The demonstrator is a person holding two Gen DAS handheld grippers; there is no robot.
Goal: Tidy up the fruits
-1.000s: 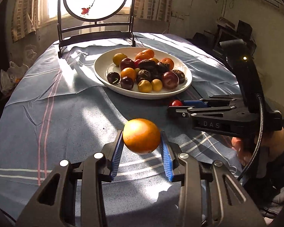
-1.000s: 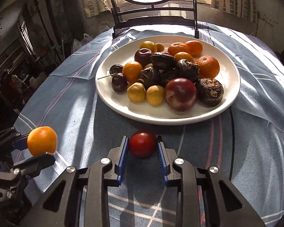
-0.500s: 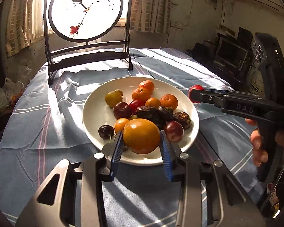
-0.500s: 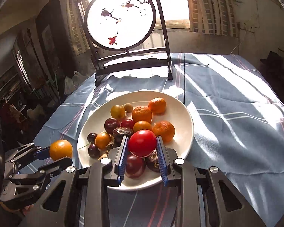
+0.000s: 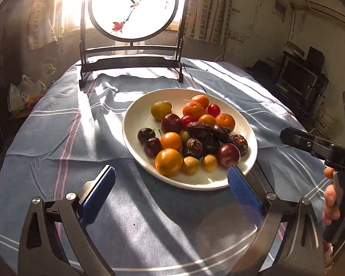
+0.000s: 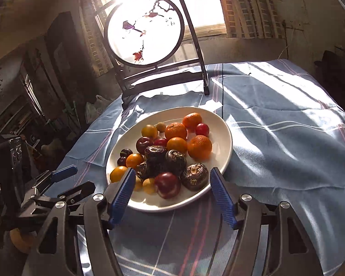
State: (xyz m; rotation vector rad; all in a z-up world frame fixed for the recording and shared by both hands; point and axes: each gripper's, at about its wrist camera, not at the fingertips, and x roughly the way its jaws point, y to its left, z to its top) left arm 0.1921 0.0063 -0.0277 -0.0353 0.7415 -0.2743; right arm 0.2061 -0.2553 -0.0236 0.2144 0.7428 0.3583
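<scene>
A white plate (image 5: 135,124) (image 6: 220,124) on the blue cloth holds several fruits: oranges, plums, cherries, dark wrinkled fruits and small yellow ones. A large orange (image 5: 168,162) (image 6: 118,173) lies at the plate's near left edge. A small red tomato (image 5: 213,110) (image 6: 202,129) lies at the far right among the tangerines. My left gripper (image 5: 170,184) is open and empty, held above the cloth just before the plate. My right gripper (image 6: 171,191) is open and empty over the plate's near edge.
A round painted screen on a dark stand (image 5: 132,46) (image 6: 149,46) stands at the table's far side. The striped blue cloth (image 5: 69,126) covers the round table. The right gripper's body (image 5: 322,147) shows at right, the left gripper (image 6: 57,184) at left.
Both grippers have opened and pulled back. The orange left my left gripper and the red tomato left my right gripper; both now lie on the plate.
</scene>
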